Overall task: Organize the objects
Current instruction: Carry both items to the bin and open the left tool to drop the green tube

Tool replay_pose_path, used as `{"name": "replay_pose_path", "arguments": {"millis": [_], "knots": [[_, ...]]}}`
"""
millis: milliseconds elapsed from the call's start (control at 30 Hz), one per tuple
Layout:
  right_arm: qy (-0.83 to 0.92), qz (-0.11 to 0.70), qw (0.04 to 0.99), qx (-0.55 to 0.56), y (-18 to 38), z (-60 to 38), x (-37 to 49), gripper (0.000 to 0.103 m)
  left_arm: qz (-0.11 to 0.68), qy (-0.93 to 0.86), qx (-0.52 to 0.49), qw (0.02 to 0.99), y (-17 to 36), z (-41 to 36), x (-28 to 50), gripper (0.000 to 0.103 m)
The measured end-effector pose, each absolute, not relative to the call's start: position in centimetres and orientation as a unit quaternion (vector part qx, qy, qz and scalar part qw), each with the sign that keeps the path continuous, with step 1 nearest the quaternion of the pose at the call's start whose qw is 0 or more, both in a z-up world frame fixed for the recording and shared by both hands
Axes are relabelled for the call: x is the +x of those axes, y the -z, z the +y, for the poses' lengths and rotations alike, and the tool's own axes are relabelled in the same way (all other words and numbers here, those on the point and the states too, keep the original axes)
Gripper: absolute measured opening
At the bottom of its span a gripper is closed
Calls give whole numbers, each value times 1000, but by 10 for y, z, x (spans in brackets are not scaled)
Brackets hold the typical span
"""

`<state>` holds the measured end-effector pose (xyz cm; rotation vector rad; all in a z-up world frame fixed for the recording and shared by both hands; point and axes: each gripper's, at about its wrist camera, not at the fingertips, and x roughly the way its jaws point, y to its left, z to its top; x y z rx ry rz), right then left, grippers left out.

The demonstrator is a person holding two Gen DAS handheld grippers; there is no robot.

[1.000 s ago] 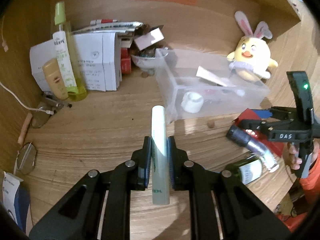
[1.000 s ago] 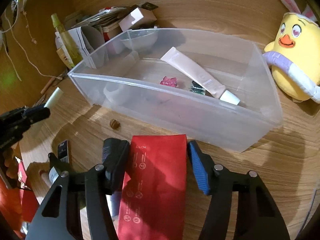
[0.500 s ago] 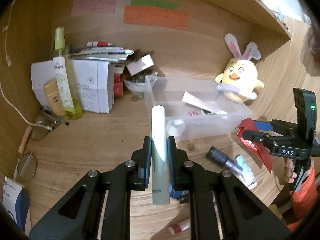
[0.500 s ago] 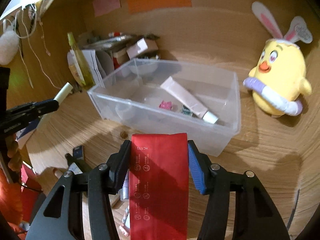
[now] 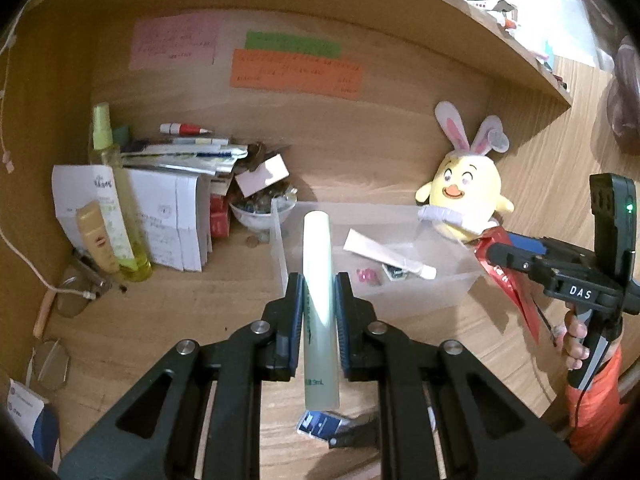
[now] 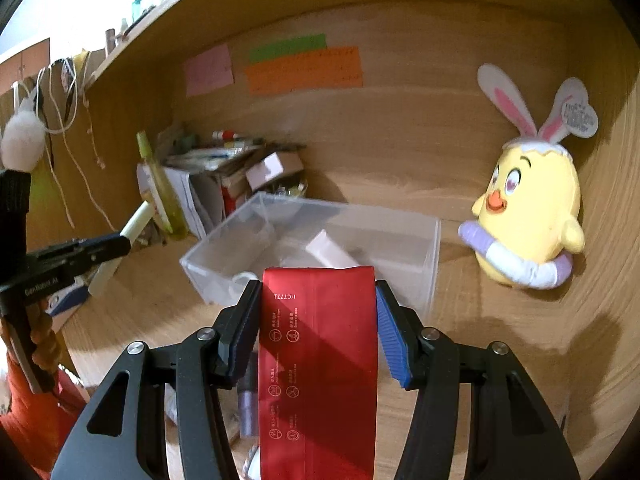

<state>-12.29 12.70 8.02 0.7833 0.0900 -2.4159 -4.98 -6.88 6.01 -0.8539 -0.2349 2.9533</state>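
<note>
My left gripper (image 5: 318, 280) is shut on a pale green tube (image 5: 318, 248), which sticks out forward above the desk, in front of the clear plastic bin (image 5: 440, 288). The bin holds a white tube (image 5: 384, 254) and small bits. My right gripper (image 6: 318, 292) is shut on a flat red packet (image 6: 318, 360), raised just short of the bin (image 6: 424, 264). In the left wrist view the right gripper (image 5: 496, 250) hangs at the bin's right end with the red packet (image 5: 504, 276) dangling. The left gripper (image 6: 120, 244) with its tube (image 6: 138, 220) shows in the right wrist view at left.
A yellow chick plush (image 5: 464, 192) stands behind the bin on the right. At the back left are a spray bottle (image 5: 116, 200), a paper stack (image 5: 168, 220) and a bowl (image 5: 260, 212). Glasses (image 5: 52, 364) and small loose items (image 5: 320, 424) lie on the near desk. A shelf overhangs.
The right jaws closed onto the red packet and lifted it off the desk. Both grippers rose and tilted up with their loads, so the bin sits farther and lower.
</note>
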Motion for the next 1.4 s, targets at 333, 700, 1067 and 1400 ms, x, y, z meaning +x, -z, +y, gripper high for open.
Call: {"name": "replay_pose_path", "arguments": {"millis": [333, 700, 1067, 1400], "knots": [[917, 29, 290, 273, -101, 120, -147, 51, -74, -960, -267, 25, -70, -64, -76, 15], [917, 31, 284, 277, -102, 106, -177, 51, -86, -958, -274, 16, -69, -69, -106, 15], [920, 64, 256, 290, -92, 83, -212, 51, -113, -946, -302, 16, -57, -77, -148, 15], [915, 100, 232, 315, -60, 66, -234, 51, -104, -935, -338, 15, -32, -67, -179, 15]]}}
